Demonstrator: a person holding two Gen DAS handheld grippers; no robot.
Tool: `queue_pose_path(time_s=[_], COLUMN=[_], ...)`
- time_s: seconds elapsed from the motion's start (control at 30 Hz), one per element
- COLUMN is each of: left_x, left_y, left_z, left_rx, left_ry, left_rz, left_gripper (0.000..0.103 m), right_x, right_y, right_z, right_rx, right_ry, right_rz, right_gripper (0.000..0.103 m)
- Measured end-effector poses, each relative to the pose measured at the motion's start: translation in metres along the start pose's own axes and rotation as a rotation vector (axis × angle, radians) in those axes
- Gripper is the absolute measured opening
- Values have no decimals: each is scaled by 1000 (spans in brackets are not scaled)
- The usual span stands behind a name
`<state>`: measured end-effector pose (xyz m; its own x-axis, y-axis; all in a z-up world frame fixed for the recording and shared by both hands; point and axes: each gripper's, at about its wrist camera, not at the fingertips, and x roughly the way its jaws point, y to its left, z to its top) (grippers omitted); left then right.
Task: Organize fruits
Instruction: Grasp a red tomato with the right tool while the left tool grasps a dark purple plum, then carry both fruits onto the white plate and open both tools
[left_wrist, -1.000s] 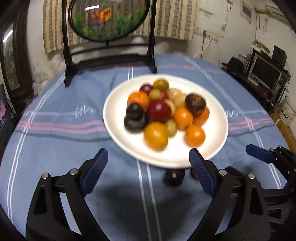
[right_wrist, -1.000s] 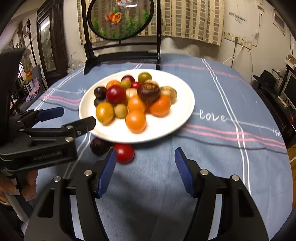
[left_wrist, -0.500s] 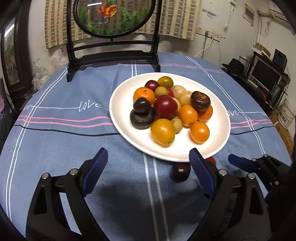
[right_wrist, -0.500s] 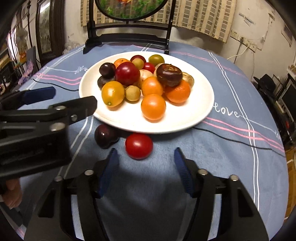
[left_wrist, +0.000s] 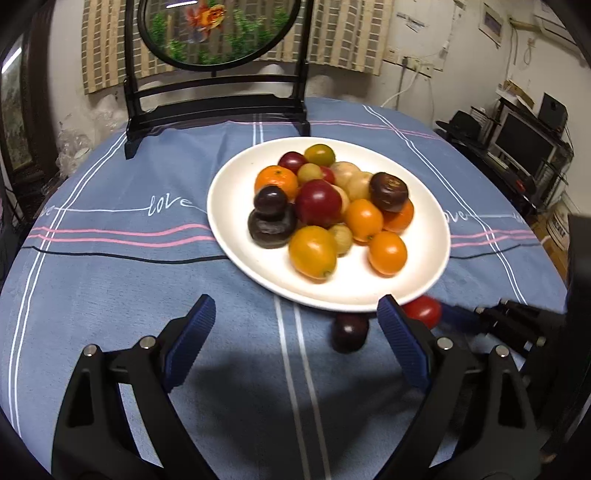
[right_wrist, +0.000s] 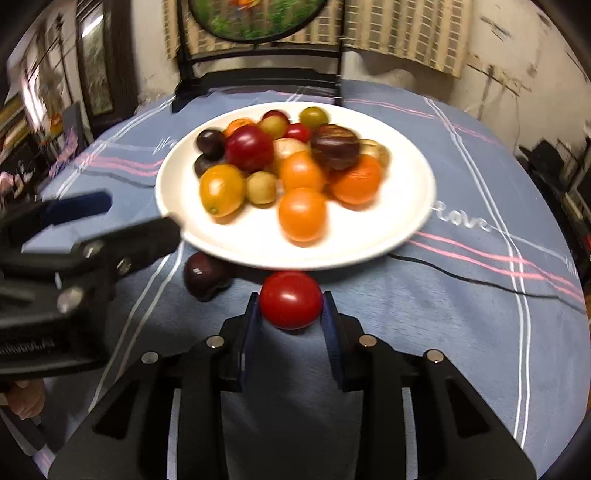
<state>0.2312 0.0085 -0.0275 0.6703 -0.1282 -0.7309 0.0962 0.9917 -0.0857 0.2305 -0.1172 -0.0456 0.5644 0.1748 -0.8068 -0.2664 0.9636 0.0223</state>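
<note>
Jaws of my right gripper (right_wrist: 291, 306) are closing on the glossy round red tomato (right_wrist: 290, 300) on the blue striped tablecloth (right_wrist: 461, 314); my left gripper (left_wrist: 295, 332) gapes empty. Beyond, the white round plate (right_wrist: 399, 229) heaped with fruit.

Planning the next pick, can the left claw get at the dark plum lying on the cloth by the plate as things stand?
Probably yes. The left claw stands open with nothing in it, and the dark plum lies bare on the cloth between its fingers, just ahead. The right claw, closing on the red tomato beside it, crowds that side.
</note>
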Motion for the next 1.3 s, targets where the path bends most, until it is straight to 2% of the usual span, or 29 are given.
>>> queue_pose_path(time_s=[0.1,0.2,0.37,0.53,0.6,0.63,0.7,0.77,0.87,0.97,1.23,1.3], left_x=[-4,4,25,35,38,40,43,43,40,36,17,9], left_y=[-9,-23,-26,-27,-29,-30,-32,-36,-42,-46,-39,-38], left_z=[-5,-12,-19,-22,-24,-24,-25,-26,-26,-28,-21,-19], left_rx=[27,87,95,97,105,105,113,142,194,221,170,164], left_ry=[13,41,108,110,122,130,123,105,82,81,60,31], left_rz=[-6,-7,-19,-1,-21,-36,-33,-27,-25,-32,-115,-112], left_gripper=[93,93,93,91,80,70,67,49,30,30,30,30], right_x=[-16,-27,-33,-31,-32,-33,-33,-33,-30,-30,-35,-34], right_y=[-24,-39,-39,-37,-36,-36,-36,-36,-36,-38,-35,-33], right_z=[3,4,5,3,2,2,2,2,2,2,3,3], right_rx=[93,148,155,148,145,144,143,143,145,150,140,133], right_ry=[-36,-72,-105,-96,-98,-100,-102,-101,-92,-91,-121,-123], right_rz=[11,-14,4,8,14,16,20,25,26,24,37,41], right_gripper=[33,33,33,33,33,33,33,33,33,33,33,33])
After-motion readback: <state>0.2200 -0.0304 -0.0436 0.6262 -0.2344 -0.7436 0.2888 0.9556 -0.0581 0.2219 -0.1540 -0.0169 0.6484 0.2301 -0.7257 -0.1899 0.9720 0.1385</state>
